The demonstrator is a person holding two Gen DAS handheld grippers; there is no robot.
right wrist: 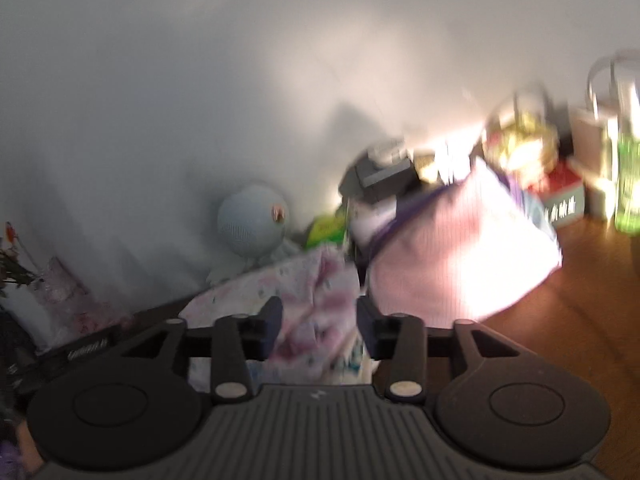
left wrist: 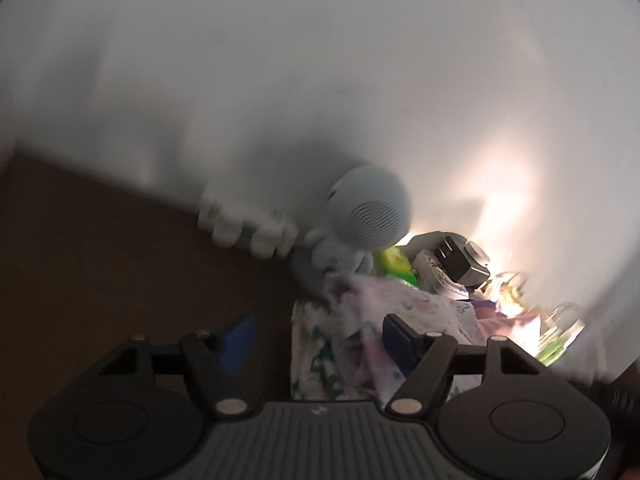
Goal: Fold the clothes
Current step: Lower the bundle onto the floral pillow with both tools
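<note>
The right hand-held gripper (right wrist: pixel 318 330) has its jaws apart with a bunch of the floral garment (right wrist: pixel 308 292) lying between them at the lower centre of its frame; whether the pads press the cloth is too blurred to tell. In the left view, the left hand-held gripper (left wrist: pixel 316 340) is spread wide, and the same floral garment (left wrist: pixel 360 332) sits against the inner side of its right-hand finger, reaching up and right. The right one looks nearer to a grip. The cloth lies crumpled on the brown worktop (left wrist: pixel 100 240), running from the jaws toward the round pale fan (right wrist: pixel 250 226). A pink garment (right wrist: pixel 460 248) lies just right of it, centre right.
</note>
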